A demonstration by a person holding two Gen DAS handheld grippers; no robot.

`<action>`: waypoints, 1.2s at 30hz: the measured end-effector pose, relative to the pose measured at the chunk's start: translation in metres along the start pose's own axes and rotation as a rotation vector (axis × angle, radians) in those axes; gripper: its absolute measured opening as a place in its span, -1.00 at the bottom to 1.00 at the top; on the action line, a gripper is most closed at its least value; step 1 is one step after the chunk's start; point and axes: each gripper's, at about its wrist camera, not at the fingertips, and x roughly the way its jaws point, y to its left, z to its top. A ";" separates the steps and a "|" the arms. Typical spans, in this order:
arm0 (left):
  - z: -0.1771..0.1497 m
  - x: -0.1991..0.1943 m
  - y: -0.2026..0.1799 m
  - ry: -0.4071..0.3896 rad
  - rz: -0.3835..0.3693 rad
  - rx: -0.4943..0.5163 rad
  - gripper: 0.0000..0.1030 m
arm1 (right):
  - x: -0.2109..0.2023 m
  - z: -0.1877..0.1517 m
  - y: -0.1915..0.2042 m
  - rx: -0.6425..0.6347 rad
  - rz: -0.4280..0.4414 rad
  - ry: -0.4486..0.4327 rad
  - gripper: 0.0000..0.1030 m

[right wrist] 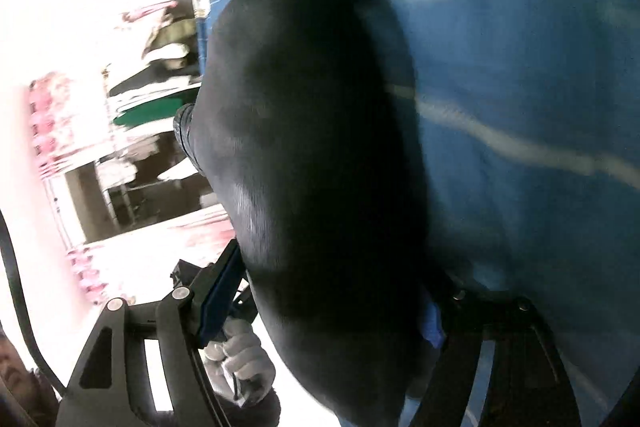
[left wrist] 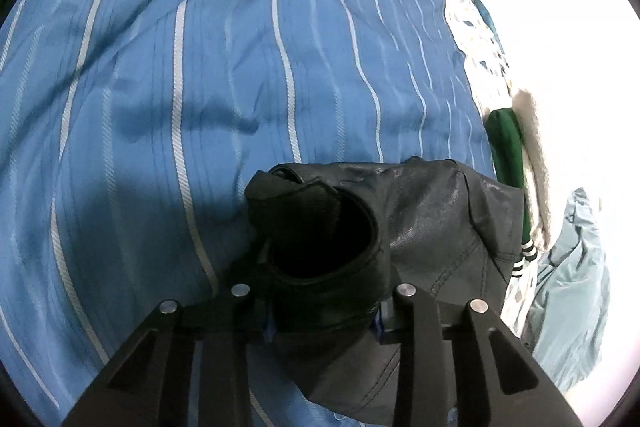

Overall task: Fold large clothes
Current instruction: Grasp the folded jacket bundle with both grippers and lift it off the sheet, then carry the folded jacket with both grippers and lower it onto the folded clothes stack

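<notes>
Our left gripper (left wrist: 324, 311) pinches the rolled cuff end of the black, leather-like jacket (left wrist: 424, 227), lifting it just above the blue striped bedspread (left wrist: 180, 87), likely to bring a sleeve inward for a fold. On the right, our right gripper (right wrist: 332, 311) holds a thick bunch of the same garment between fairly wide-set fingers (right wrist: 218, 295), keeping it taut.

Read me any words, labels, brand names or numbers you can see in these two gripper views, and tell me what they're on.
There is no readable text in either view.
Black garment: no tag, label or print shows on it.
Blue striped bedspread: woven stripes only, no writing.
Green garment with striped cuff: stripes only, no lettering.
Shelves and pink items in the right wrist view: too blurred and overexposed to tell whether anything is written there.
</notes>
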 end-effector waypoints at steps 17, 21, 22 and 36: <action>0.065 -0.045 -0.042 0.039 -0.070 0.203 -0.53 | -0.024 -0.041 0.059 -0.035 0.051 -0.189 -0.13; 0.094 -0.060 -0.070 0.056 -0.108 0.248 -0.54 | -0.040 -0.047 0.094 -0.038 0.056 -0.232 -0.17; 0.100 -0.063 -0.079 0.058 -0.117 0.262 -0.54 | -0.048 -0.049 0.102 -0.047 0.055 -0.240 -0.17; 0.191 -0.067 -0.310 -0.004 -0.310 0.446 -0.54 | -0.169 0.037 0.268 -0.176 0.125 -0.455 -0.18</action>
